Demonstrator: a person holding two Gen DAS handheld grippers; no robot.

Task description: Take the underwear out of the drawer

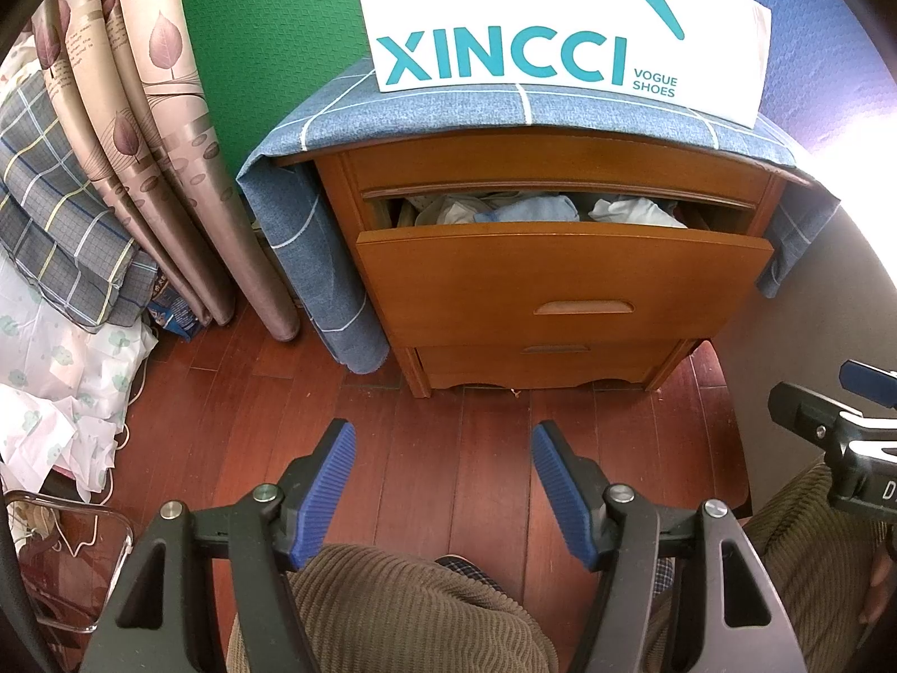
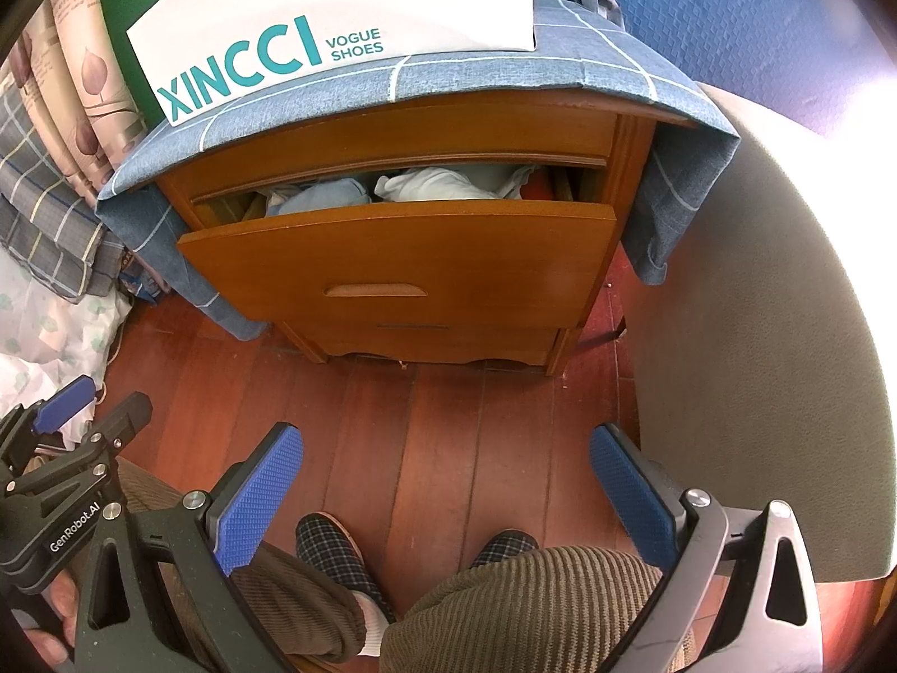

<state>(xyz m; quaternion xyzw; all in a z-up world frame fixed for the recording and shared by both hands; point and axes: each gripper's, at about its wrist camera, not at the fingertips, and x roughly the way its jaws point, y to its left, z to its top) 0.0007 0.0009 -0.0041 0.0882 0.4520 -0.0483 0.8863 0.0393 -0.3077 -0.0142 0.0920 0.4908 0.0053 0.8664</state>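
- Wooden floor (image 1: 459, 448) fills the lower half of both views, green and blue wall panels behind, patterned curtain (image 1: 157, 129) and folded checked bedding (image 1: 56, 213) off to the left.
- Nightstand (image 1: 560, 168) stands dead ahead, draped with a blue grid cloth (image 1: 448, 112); a white XINCCI shoe bag (image 1: 560, 17) sits on top.
- Top drawer (image 1: 560, 275) is already pulled part-way out; the lower drawer is shut.
- Underwear (image 1: 527, 208) lies bunched in the open drawer: pale blue and white pieces, crumpled, running side to side along the drawer's width. Individual garments hard to separate from here.
- Person is seated facing the drawer: corduroy knees and plaid slippers (image 2: 331, 549) low in frame.
- Left tool (image 1: 443, 482): jaws apart, nothing between them, hanging over the floor well short of the drawer.
- Right tool (image 2: 448, 488): jaws spread wider, also empty, same standoff.
- Key relation: clothes lie forward and above both tools, behind the raised drawer front, so my read is the reach has to clear that front edge and drop in from above.
- Blue bundle sits nearer the left tool's centreline, white bundle nearer the right; neither clearly closer.
- Judgement: no grasp started yet.
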